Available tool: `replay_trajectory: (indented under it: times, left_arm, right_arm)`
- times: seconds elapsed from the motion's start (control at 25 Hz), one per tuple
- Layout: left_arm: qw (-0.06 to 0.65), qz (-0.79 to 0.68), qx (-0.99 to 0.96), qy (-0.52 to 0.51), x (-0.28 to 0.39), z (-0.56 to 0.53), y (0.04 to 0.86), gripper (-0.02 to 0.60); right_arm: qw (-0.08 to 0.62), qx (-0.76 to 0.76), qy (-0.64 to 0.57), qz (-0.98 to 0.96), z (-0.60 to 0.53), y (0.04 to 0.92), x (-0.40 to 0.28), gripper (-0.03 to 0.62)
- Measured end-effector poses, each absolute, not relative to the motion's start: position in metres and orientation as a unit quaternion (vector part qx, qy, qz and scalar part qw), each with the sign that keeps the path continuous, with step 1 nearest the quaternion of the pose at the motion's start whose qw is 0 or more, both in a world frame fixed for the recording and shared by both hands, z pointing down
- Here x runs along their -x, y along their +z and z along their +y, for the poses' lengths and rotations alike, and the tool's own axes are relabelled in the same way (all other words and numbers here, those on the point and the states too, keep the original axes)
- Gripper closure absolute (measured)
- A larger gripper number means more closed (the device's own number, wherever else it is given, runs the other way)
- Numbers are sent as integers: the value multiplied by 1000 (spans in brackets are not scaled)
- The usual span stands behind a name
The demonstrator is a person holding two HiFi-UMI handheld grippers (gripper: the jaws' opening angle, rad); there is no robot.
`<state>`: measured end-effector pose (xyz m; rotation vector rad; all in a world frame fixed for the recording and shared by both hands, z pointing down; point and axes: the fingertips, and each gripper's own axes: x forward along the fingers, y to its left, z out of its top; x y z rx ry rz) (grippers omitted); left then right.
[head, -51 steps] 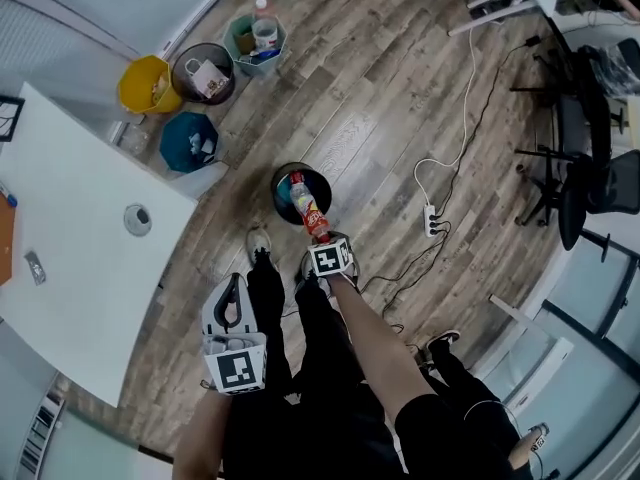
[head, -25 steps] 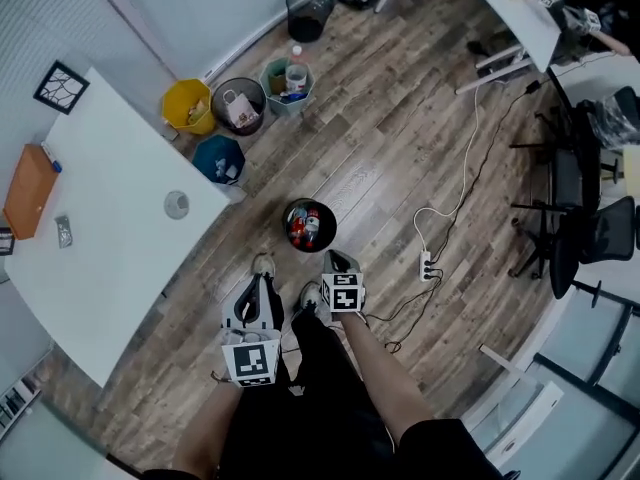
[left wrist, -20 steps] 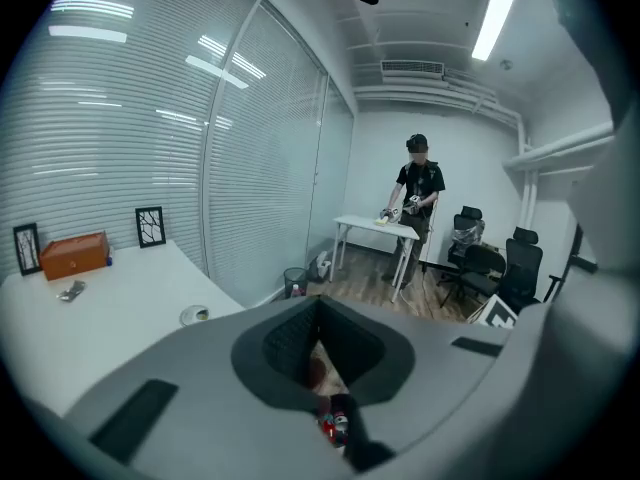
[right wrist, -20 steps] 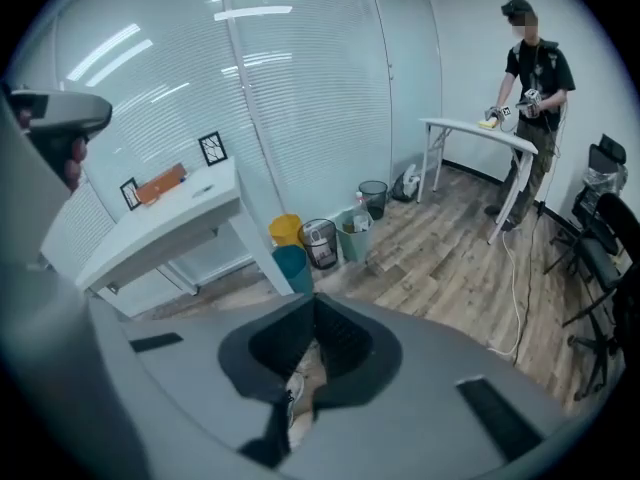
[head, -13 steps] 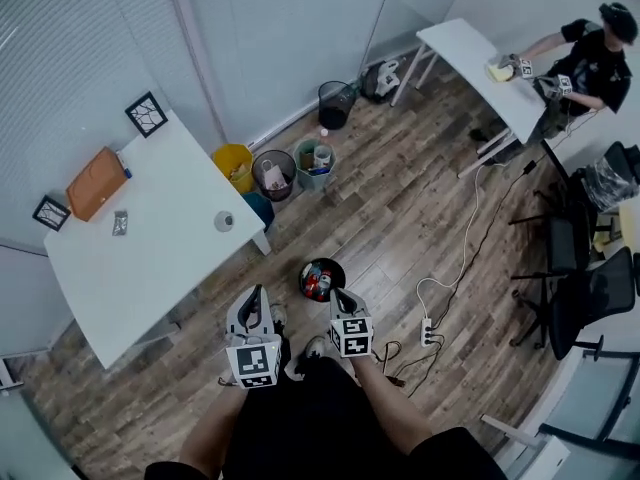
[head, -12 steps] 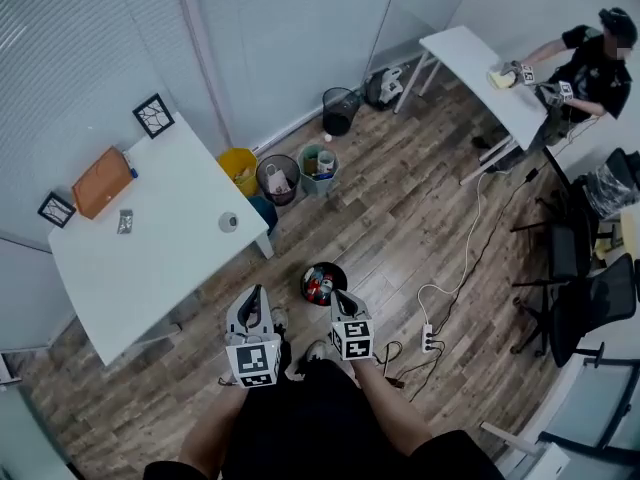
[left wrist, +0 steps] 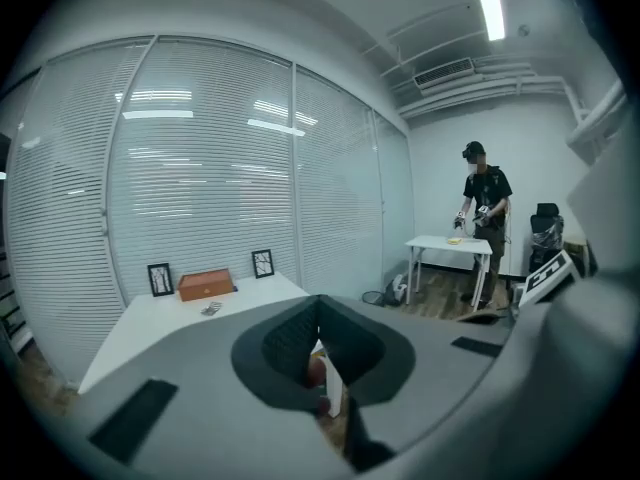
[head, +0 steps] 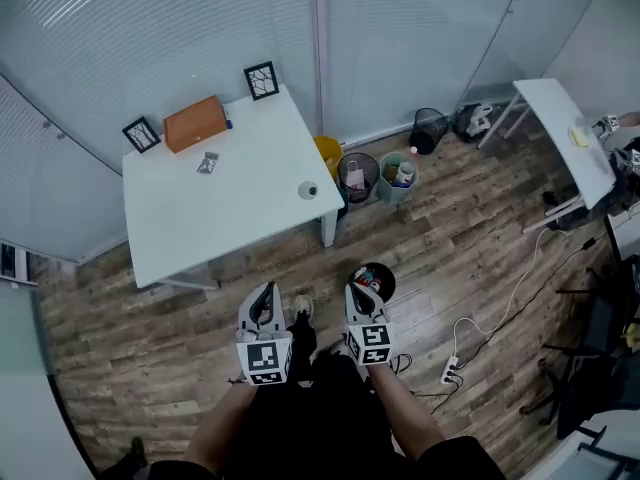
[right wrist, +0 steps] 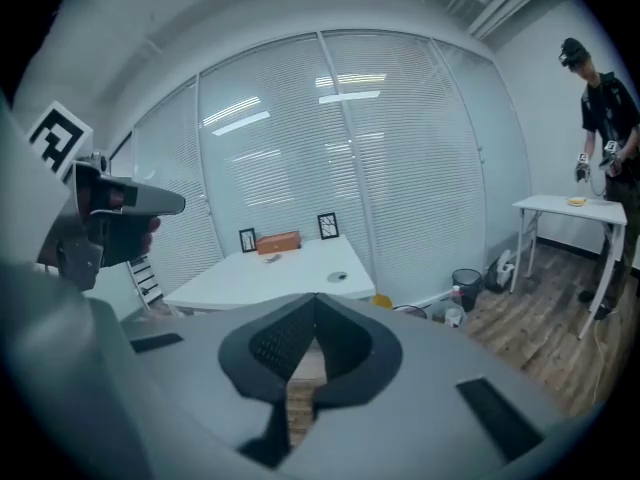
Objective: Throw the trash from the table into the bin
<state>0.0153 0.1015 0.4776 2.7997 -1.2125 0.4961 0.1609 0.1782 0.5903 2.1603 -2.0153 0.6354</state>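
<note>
A white table (head: 220, 203) stands ahead by the blinds. On it lie a small crumpled wrapper (head: 208, 162) and a small round grey item (head: 308, 190) near its right corner. A black bin (head: 386, 281) with colourful trash inside stands on the floor by my feet, partly hidden by my right gripper (head: 355, 289). My left gripper (head: 264, 289) is held beside it. Both are raised, point roughly level toward the table, and are shut with nothing between the jaws. In the right gripper view the table (right wrist: 270, 273) shows beyond the closed jaws.
An orange box (head: 194, 123) and two picture frames (head: 262, 80) sit at the table's far edge. Yellow, black and teal bins (head: 356, 173) cluster right of the table. A second white table (head: 565, 133) with a person stands far right. A power strip (head: 448, 369) and cable lie on the floor.
My right gripper held a red can over the black bin, then let it go into the bin. Both grippers have since risen and tipped toward level, and the view has lifted to the table.
</note>
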Motion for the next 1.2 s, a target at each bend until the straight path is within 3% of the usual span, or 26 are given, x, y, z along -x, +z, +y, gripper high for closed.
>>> replay_trajectory:
  times: [0.6, 1.2]
  left_arm:
    - [41, -541, -835, 94, 156, 93, 421, 583]
    - [43, -570, -815, 93, 215, 36, 425, 584]
  right_arm:
    - [10, -586, 82, -806, 113, 453, 13, 589]
    - [23, -554, 70, -829, 53, 436, 71, 589]
